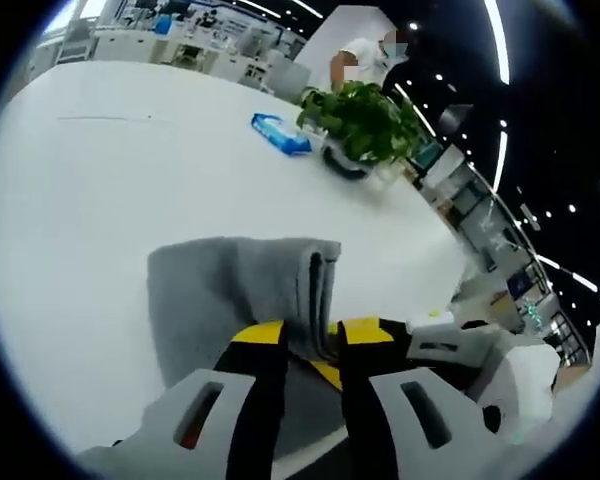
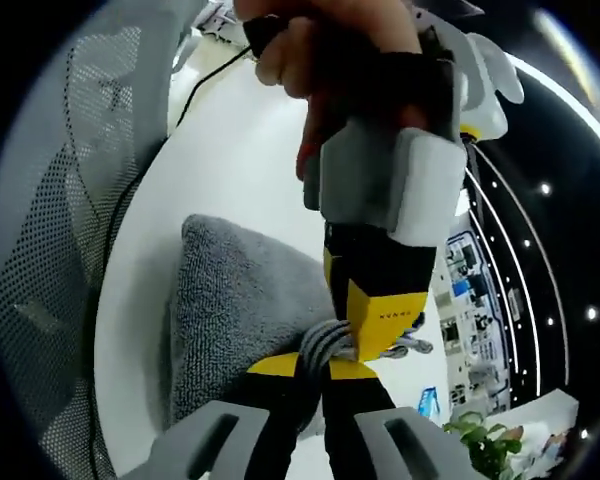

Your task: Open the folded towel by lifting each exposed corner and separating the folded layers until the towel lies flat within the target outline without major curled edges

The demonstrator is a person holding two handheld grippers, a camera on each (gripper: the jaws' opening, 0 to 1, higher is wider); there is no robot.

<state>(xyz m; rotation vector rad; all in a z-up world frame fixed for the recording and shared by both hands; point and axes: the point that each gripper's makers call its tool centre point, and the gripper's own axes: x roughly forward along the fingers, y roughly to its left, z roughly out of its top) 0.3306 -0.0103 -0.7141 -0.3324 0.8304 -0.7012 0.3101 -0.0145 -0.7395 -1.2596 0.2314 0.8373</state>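
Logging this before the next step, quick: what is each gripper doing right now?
Left gripper: shut on the folded edge of the gray towel.
Right gripper: shut on the same towel's layered edge, close beside the left gripper.

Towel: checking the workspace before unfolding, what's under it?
The grey towel lies on a bare white table. Whatever is directly under the folds is covered; both tongs pinch its near edge.

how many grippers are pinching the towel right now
2: the left gripper and right gripper both clamp the same folded edge of the grey towel, close together.
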